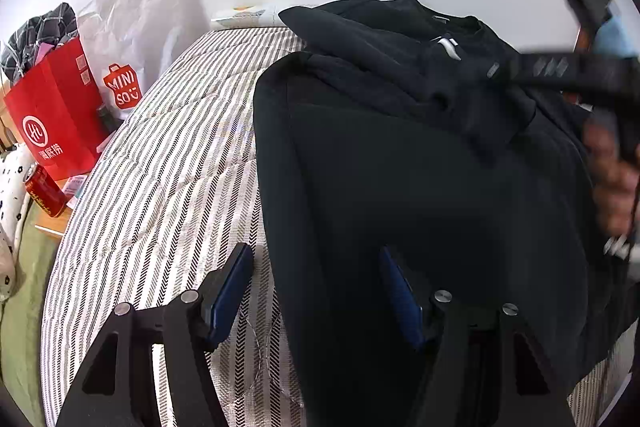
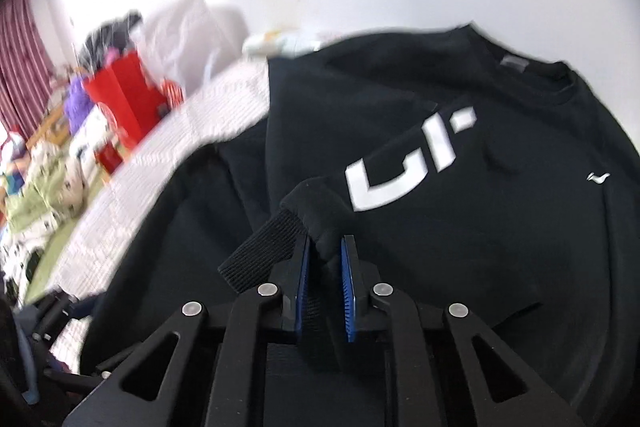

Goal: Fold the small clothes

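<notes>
Black sweatshirt [image 1: 420, 167] lies spread on the striped bed cover [image 1: 160, 155], filling the centre and right of the left wrist frame; neckline toward the upper right, white lettering [image 2: 404, 163] visible in the right wrist view.

Right claw [image 2: 325, 267]: pads closed on the sleeve cuff [image 2: 276, 243], the ribbed band sticking out to the left of the pads, the sleeve end bunched between them. We read this as a sleeve fold across the chest in progress. The right wrist frame is motion-blurred, so the claw is likely moving.

Left claw [image 1: 316, 291]: open, holding nothing. One pad sits over the bed cover at lower centre, the other over the dark fabric; the garment's left edge runs between them.

Risks, as we judge them:
- Grip is on the bunched sleeve end only; a quick pull could slip the cuff out and drop the sleeve crooked.
- Nothing pins the body, so dragging the sleeve may shift or wrinkle the whole sweatshirt.
- Red bag [image 1: 56, 115] and can [image 1: 44, 195] at the left edge stand well apart; low concern.
</notes>
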`<state>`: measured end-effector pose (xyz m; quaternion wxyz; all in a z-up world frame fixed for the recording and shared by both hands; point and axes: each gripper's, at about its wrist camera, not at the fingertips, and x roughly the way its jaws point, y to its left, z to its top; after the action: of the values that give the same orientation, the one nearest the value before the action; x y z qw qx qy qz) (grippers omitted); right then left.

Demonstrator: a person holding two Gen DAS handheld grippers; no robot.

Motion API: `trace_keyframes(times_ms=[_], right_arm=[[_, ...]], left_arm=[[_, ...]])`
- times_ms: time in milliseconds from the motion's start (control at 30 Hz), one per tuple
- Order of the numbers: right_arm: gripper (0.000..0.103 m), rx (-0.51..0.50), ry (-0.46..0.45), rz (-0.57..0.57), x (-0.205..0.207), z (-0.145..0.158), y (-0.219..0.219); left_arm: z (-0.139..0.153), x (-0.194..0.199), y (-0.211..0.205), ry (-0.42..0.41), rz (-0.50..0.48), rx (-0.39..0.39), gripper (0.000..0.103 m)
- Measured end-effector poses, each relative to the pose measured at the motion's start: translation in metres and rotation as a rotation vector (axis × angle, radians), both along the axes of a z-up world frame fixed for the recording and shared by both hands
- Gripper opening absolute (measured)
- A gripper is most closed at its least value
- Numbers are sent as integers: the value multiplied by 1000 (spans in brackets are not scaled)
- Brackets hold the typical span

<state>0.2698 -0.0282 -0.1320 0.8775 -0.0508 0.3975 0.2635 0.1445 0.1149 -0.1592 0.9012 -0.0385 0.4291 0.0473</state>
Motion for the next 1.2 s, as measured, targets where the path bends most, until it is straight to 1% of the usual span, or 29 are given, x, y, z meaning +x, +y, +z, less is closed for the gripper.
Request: trace_keyframes(times_ms=[100,200,300,367,467,733,900,1000,1033,1100,1167,1200], right_arm=[[14,65,-57,-63,3,24,-33],[14,78,-121,-149,9,42,-70],[14,86,-159,-230,20,49,-111],[14,87,-146,-287,33,46,-137],[14,101,-131,-342,46,40,-167],[14,123,-111,-435,55,24,-217],[15,86,-37,-471,61,5,-229],[16,11,-51,-515,52,2,-232],[16,-3,-57,-522,47,3,-233],[21,-3,-60,-520,35,6,-238],[36,-15,-63,-515,22,10,-241],[41,-26,-70,-516,14,11,-242]], left_arm=[[-1,3,-2,4,5,6,66],[-1,2,0,5,8,3,68],[-2,2,0,8,12,9,71],[-2,2,1,9,17,7,73],[-3,3,2,11,23,10,75],[-3,2,2,15,30,14,78],[-3,2,2,15,31,15,79],[-3,2,3,15,31,14,79],[-3,2,3,16,30,14,79],[-3,2,3,16,30,14,80],[-3,2,3,17,30,13,80],[-3,3,3,17,29,12,80]])
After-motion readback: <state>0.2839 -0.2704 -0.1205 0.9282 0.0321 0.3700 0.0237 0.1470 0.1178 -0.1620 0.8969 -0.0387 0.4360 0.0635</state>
